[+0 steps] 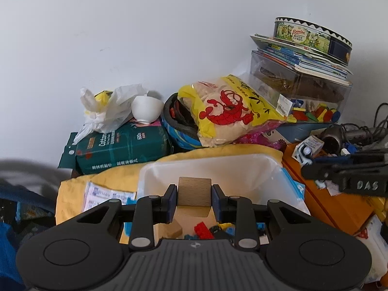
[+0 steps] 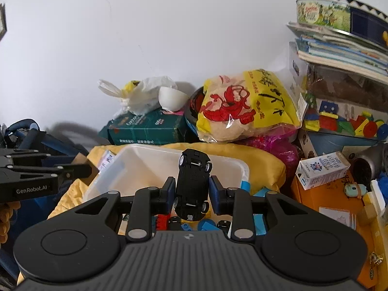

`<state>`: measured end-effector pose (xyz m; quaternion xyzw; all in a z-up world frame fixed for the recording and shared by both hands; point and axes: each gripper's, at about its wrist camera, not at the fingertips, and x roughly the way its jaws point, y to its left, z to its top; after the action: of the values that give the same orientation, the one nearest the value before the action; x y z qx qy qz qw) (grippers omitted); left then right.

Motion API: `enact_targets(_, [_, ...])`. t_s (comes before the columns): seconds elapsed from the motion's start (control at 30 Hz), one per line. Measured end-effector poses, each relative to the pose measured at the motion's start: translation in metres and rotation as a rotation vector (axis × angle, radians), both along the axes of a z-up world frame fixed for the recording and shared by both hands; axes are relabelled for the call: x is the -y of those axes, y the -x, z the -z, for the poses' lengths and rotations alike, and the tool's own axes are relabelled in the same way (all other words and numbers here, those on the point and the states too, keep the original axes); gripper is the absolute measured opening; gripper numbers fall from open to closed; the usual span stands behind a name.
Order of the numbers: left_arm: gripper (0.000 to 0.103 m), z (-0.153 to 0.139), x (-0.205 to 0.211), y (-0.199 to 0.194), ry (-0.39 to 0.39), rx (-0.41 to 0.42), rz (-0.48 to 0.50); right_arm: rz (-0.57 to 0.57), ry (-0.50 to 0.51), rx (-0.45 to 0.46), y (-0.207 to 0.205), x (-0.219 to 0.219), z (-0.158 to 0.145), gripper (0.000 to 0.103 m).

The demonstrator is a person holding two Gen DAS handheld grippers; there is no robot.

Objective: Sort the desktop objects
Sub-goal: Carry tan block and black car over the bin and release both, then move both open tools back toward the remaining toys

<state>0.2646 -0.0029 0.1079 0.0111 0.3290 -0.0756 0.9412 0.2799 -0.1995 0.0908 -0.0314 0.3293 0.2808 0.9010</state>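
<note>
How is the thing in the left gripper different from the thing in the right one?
The wooden block is a plain tan cube; the toy car is black with wheels. The block sits squarely between the pads; the car shows its underside, one end pointing up. Both are clamped above the white bin.

Two grippers are being counted — the left gripper and the right gripper. One wooden block, one black toy car, one white bin — and one cookie tin are being seen.
</note>
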Motion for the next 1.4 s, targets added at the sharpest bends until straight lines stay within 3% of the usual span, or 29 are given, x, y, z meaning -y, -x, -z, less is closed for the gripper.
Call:
enact_targets(0.03, [0.036,-0.001,0.002,-0.005,-0.008,-0.003,-0.002,0.002,0.002,-0.009,-0.004,-0.002,0.001,0.034])
enact_targets(0.07, [0.048,-0.002,0.003,-0.008,-0.014,-0.003,-0.005,0.004,0.010,-0.015,-0.008,-0.005,0.002,0.035])
enact_targets(0.1, [0.055,-0.003,0.003,-0.011,-0.025,0.003,-0.018,0.011,0.024,-0.018,-0.012,-0.008,0.003,0.043])
enact_targets(0.13, [0.065,-0.004,0.003,-0.012,-0.038,0.013,-0.040,0.022,0.033,-0.013,-0.015,-0.010,0.004,0.057])
enact_targets(0.17, [0.066,-0.003,0.002,-0.012,-0.043,0.018,-0.057,0.034,0.043,0.003,-0.016,-0.013,0.005,0.062])
enact_targets(0.3, [0.066,0.011,-0.007,0.001,-0.047,0.003,-0.043,0.014,0.067,0.028,-0.012,-0.016,0.008,0.062])
enact_targets(0.5, [0.066,0.063,-0.021,0.053,-0.074,-0.014,-0.010,-0.048,0.053,0.014,0.029,-0.012,0.032,0.062])
enact_targets(0.7, [0.061,0.135,-0.019,0.109,-0.096,-0.107,0.045,-0.122,0.099,-0.074,0.095,-0.011,0.095,0.062])
enact_targets(0.9, [0.050,0.186,-0.007,0.120,-0.134,-0.186,0.089,-0.124,0.130,-0.193,0.144,0.000,0.143,0.062])
enact_targets(1.03, [0.032,0.200,-0.002,0.109,-0.107,-0.203,0.098,-0.129,0.149,-0.222,0.159,0.004,0.153,0.062])
enact_targets(1.27, [0.032,0.194,-0.009,0.121,-0.079,-0.162,0.104,-0.167,0.156,-0.221,0.170,-0.010,0.155,0.062])
enact_targets(1.4, [0.032,0.183,-0.032,0.139,-0.034,-0.154,0.044,-0.214,0.152,-0.207,0.174,-0.036,0.163,0.062])
